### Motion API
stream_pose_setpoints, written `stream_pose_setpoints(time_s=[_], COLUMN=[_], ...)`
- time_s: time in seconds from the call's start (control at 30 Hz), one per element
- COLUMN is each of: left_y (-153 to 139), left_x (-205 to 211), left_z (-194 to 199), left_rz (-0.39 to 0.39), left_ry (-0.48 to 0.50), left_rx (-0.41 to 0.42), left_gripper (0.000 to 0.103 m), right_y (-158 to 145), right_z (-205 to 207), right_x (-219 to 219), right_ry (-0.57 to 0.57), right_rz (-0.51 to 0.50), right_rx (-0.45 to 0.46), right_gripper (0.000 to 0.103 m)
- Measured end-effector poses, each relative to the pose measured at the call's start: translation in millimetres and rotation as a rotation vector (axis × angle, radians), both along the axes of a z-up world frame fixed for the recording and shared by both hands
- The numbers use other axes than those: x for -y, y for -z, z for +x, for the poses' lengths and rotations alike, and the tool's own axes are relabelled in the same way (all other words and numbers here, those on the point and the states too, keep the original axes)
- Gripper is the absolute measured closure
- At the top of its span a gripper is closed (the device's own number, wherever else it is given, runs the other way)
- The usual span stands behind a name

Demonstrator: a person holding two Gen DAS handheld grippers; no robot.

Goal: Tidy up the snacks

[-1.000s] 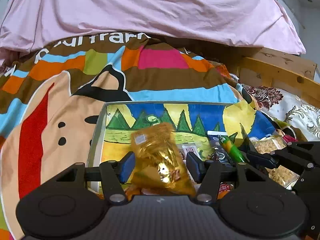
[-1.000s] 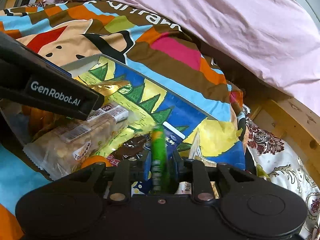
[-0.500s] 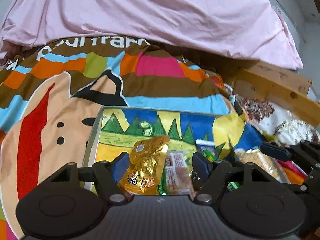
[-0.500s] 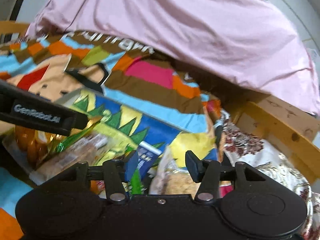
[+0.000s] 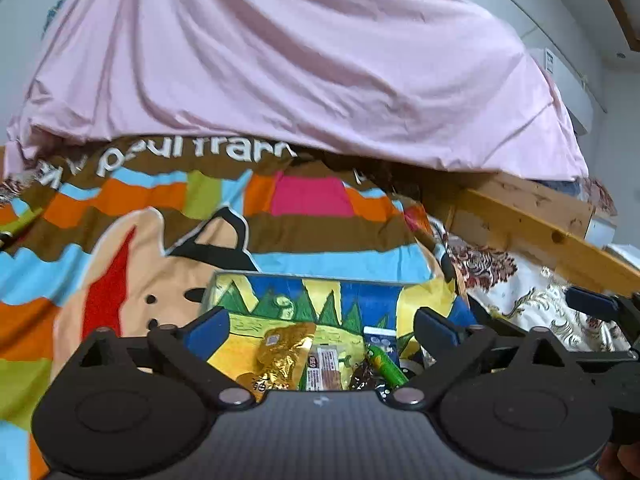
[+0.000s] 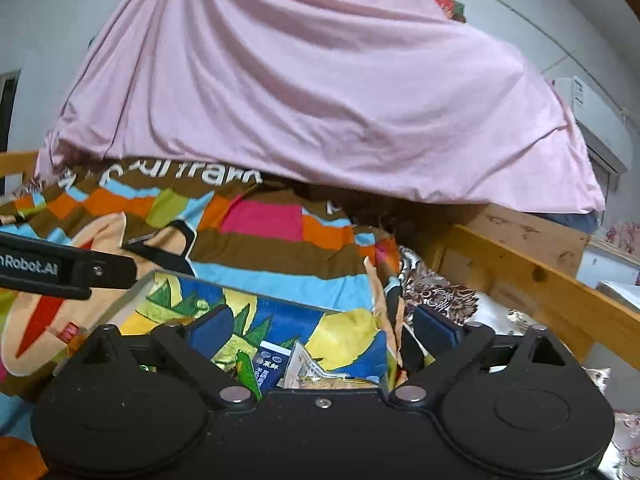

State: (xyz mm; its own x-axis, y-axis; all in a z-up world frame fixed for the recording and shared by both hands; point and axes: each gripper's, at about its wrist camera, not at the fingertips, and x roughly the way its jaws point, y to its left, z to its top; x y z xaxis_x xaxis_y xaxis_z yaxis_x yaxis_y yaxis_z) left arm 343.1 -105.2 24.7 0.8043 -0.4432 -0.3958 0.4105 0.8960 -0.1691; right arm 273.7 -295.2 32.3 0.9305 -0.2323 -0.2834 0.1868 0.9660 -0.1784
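Note:
A shallow box (image 5: pixel 304 277) with a painted scene of trees inside lies on the bed and holds the snacks. In it lie a gold foil packet (image 5: pixel 284 356), a labelled bar (image 5: pixel 324 368) and a green packet (image 5: pixel 384 364). My left gripper (image 5: pixel 320 320) hovers above the box, its jaws opening wide with nothing between them. My right gripper (image 6: pixel 323 328) also hangs above the box (image 6: pixel 132 300), jaws opening and empty. Below it lie the green packet (image 6: pixel 248 372) and a blue packet (image 6: pixel 272 364). In the right wrist view the left gripper's arm (image 6: pixel 60 268) crosses at the left.
A striped cartoon blanket (image 5: pixel 160 240) covers the bed under the box. A pink sheet (image 5: pixel 280 60) is heaped behind it. A wooden bed rail (image 5: pixel 540 232) runs along the right, with floral bedding (image 5: pixel 500 280) beside it.
The left gripper let go of the gold packet, which now lies in the box. The right let go of the green packet. Both rose and their jaws widened.

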Motion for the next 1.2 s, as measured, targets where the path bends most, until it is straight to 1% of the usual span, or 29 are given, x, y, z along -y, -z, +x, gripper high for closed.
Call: stream_pose_setpoints(time_s=[0.17, 0.27, 0.43, 0.6, 0.8, 0.97, 1.2], left_y=[-20, -29, -34, -40, -42, -41, -30], left_x=[-8, -12, -20, -24, -31, -35, -44], left_z=[-24, -43, -72, -100, -128, -145, -166], left_rz=[0.015, 0.025, 0.015, 0.036, 0.068, 0.085, 0.1], left_ry=[-0.026, -0.038, -0.046, -0.066, -0.079, -0.087, -0.103], left_rx=[0.017, 0.031, 0.006, 0.024, 0.04, 0.048, 0.027], left_gripper=[0.001, 0.001, 0.001, 0.001, 0.001, 0.001, 0.001], right_y=[-16, -25, -35, -37, -36, -34, -26], right_z=[-29, -46, -73, -99, -122, -140, -162], right_x=[3, 5, 2, -1, -1, -3, -7], right_ry=[-0.011, -0.015, -0.036, -0.048, -0.05, -0.058, -0.073], right_rz=[0.014, 0.038, 0.064, 0.069, 0.091, 0.101, 0.095], right_rx=[0.032, 0.054, 0.07, 0.074, 0.068, 0.062, 0.031], right_gripper=[0.001, 0.001, 0.001, 0.001, 0.001, 0.001, 0.001])
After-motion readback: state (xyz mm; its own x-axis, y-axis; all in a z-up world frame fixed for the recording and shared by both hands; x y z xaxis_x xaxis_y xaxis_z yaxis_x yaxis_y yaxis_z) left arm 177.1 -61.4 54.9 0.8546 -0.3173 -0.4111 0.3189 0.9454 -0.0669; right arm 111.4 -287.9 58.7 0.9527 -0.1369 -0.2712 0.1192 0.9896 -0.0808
